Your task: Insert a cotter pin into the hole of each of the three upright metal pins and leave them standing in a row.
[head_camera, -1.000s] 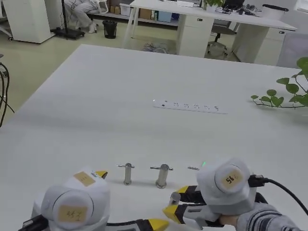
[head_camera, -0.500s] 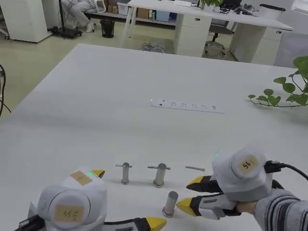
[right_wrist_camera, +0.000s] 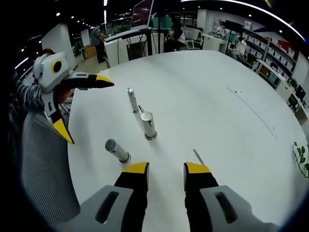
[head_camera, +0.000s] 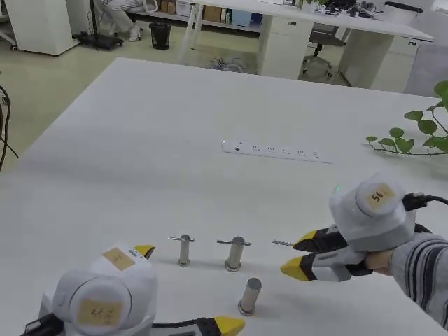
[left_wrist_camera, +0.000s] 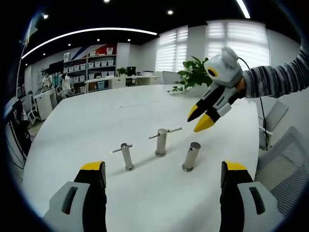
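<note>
3 metal pins stand on the smooth white table. They are round, shiny and grey, each with a wider foot so it can stand up by itself. The first pin and the second pin stand side by side. Each has a thin cotter pin poked through its top, so it looks like a little T.

The bare pin has none yet. It stands nearer the person, out of the row, where I think it is easy to reach.

The loose cotter pin lies flat on the table, just beside the yellow pointy tips of the right gripper. That gripper hangs low and points at it, jaws a little apart with nothing between them, likely to grab it next. The pin is so thin and flat that it may be hard to pinch.

The left gripper is near the pins with its jaws wide apart and nothing in them, maybe ready to steady the bare pin
</note>
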